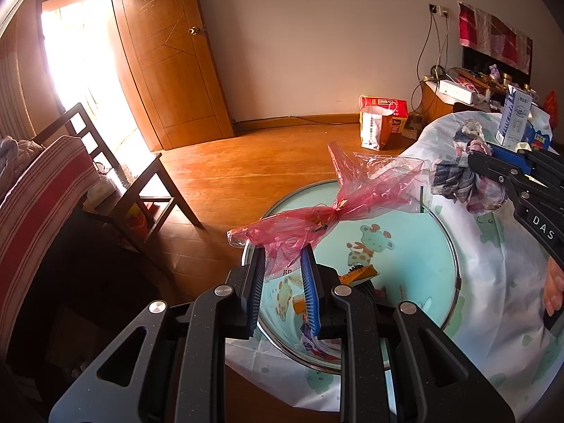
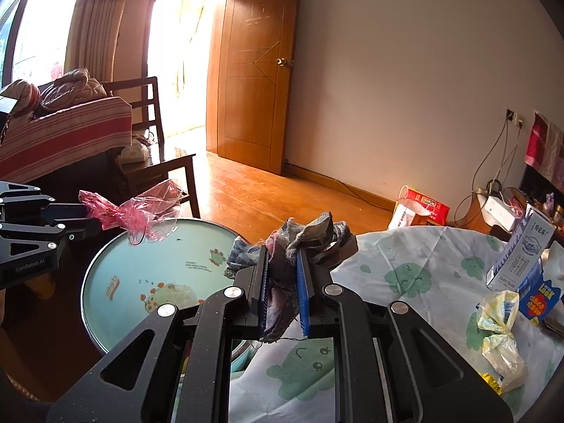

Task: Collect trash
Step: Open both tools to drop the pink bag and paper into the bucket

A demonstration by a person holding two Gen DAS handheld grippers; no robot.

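My left gripper (image 1: pixel 282 261) is shut on a crumpled pink plastic bag (image 1: pixel 328 208) and holds it over the round basin (image 1: pixel 440 232) with the cartoon print; it also shows in the right wrist view (image 2: pixel 130 213). My right gripper (image 2: pixel 282 261) is shut on a grey-blue rag (image 2: pixel 303 236) at the table's edge next to the basin (image 2: pixel 105 264); the rag also shows in the left wrist view (image 1: pixel 458 179). Orange wrappers (image 1: pixel 359 275) lie inside the basin.
The table wears a white cloth with green prints (image 2: pixel 405 275). On it stand a milk carton (image 2: pixel 521 246), a blue box (image 2: pixel 539 296) and a crumpled yellow wrapper (image 2: pixel 500 331). A wooden chair (image 1: pixel 141 183) and a striped sofa (image 1: pixel 38 190) stand to the left. Paper bags (image 1: pixel 380 120) sit on the floor.
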